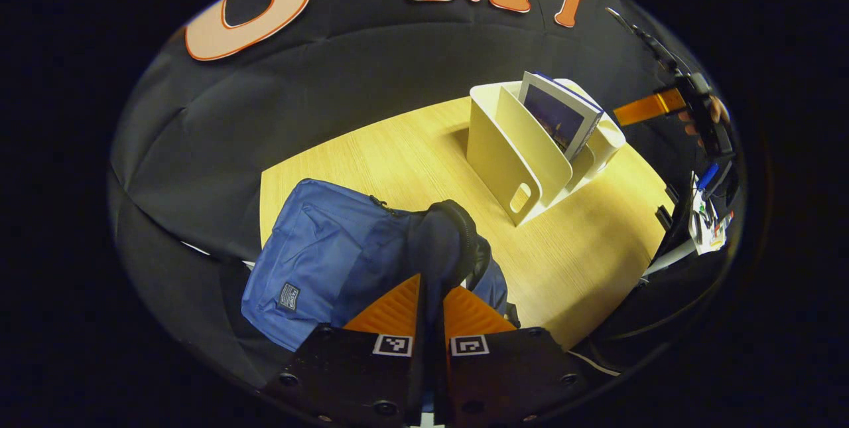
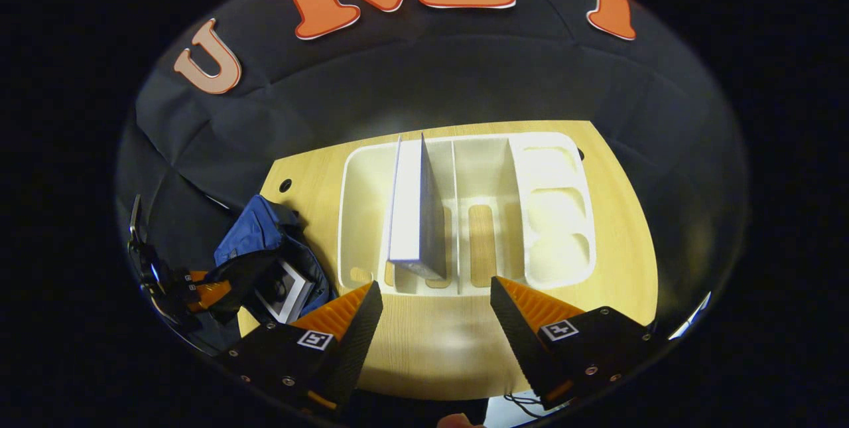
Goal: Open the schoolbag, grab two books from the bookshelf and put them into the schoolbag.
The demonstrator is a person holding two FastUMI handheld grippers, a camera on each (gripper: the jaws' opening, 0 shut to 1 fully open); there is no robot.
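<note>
The blue schoolbag (image 1: pixel 318 262) lies at the table's near left corner. My left gripper (image 1: pixel 432 282) is shut on the dark edge of its opening, holding it up. In the right gripper view the schoolbag (image 2: pixel 255 232) gapes open with one book (image 2: pixel 286 290) inside, and the left gripper (image 2: pixel 199 294) pinches its rim. The white bookshelf (image 2: pixel 550 215) stands in the middle of the table, with one book (image 2: pixel 411 215) upright in a left slot. My right gripper (image 2: pixel 436 290) hovers open above the shelf's near edge, just in front of that book. That shelf (image 1: pixel 504 149) and book (image 1: pixel 560 119) also appear in the left gripper view.
The wooden table (image 2: pixel 431 342) ends close behind the shelf at the black cloth wall. A hand with the right gripper (image 1: pixel 696 106) reaches in above the shelf. A white stand with small coloured items (image 1: pixel 706 222) sits off the table's right edge.
</note>
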